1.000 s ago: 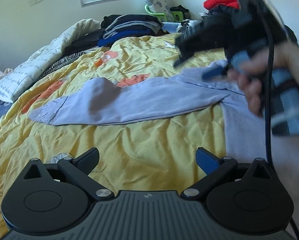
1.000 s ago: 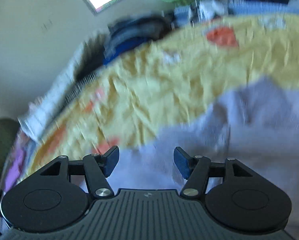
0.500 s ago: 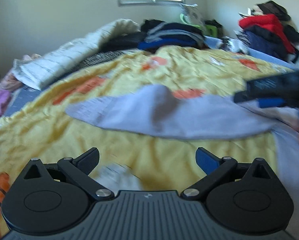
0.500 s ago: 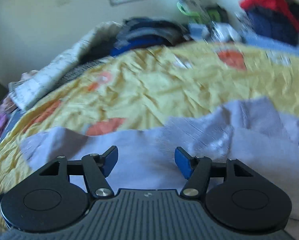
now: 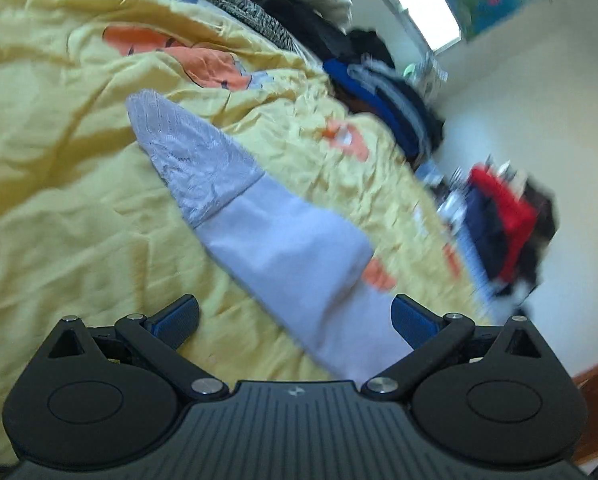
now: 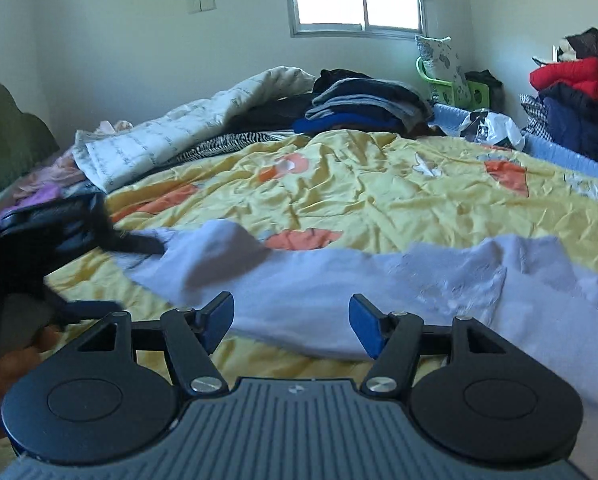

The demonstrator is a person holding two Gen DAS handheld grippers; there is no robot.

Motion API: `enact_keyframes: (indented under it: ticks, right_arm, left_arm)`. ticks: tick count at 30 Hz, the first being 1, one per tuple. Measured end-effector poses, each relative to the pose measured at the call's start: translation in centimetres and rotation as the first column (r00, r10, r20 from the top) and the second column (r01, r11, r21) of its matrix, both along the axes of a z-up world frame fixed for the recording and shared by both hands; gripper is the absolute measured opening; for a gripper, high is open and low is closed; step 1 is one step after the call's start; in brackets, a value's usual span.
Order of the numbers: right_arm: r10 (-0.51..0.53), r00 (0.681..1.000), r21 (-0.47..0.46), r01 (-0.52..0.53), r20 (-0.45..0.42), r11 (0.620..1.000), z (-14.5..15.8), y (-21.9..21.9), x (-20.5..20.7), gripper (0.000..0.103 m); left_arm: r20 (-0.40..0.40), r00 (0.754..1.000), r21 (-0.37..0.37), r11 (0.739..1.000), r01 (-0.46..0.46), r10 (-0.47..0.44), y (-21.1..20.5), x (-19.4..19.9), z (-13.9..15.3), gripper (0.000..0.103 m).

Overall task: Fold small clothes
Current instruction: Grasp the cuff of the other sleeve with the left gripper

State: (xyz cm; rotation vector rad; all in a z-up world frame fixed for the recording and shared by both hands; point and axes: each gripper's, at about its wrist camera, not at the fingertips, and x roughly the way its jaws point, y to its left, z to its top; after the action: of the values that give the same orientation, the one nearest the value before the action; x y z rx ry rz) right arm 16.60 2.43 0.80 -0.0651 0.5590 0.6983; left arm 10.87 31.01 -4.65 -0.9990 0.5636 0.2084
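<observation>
Lavender fabric, a long-sleeved top [image 6: 379, 280], lies spread flat across the near part of the bed, its smooth knit body reaching toward 3 o'clock in the right wrist view and one sleeve running out toward 9 o'clock. In the left wrist view that sleeve [image 5: 259, 224] shows as a long tapering strip from 5 o'clock up to 11 o'clock, ending in a ribbed, slightly shiny cuff [image 5: 187, 156]; the view is tilted and partly blurred.

Left hand-held gripper [image 5: 295, 316] hovers over the sleeve with its blue-padded fingers spread wide, nothing between them; the sleeve passes beneath the gap. From the right wrist view it shows as a dark blurred shape [image 6: 59, 236] at 9 o'clock, by the sleeve end. Right hand-held gripper [image 6: 291, 320] is likewise spread and holds nothing, poised just above the near edge of the top.

Underneath is a crumpled yellow bedspread [image 6: 379, 184] with orange and white printed patches. At its far edge, around 12 o'clock, sits a stack of folded dark and blue garments [image 6: 363, 104], with a rumpled white printed quilt [image 6: 187, 128] at 10 o'clock. A heap of red and navy padded jackets [image 6: 579, 92] rises at 2 o'clock, and a bright window [image 6: 357, 10] is set in the pale wall behind.
</observation>
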Motion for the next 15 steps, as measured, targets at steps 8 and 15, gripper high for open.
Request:
enact_keyframes:
  ticks: [8,15]
  right_arm:
    - [-0.034,0.999,0.052,0.035,-0.03,0.998,-0.2,-2.3,-2.5,0.071]
    - [-0.089,0.996,0.006,0.089,-0.024,0.996,-1.0,-4.4,-4.3,0.073]
  left_arm:
    - [0.17,0.974,-0.239,0.965,-0.109,0.152,3.3,1.7,-1.7,0.103]
    - [0.15,0.976,-0.15,0.979,-0.136,0.158,3.7,4.9,-0.9,0.102]
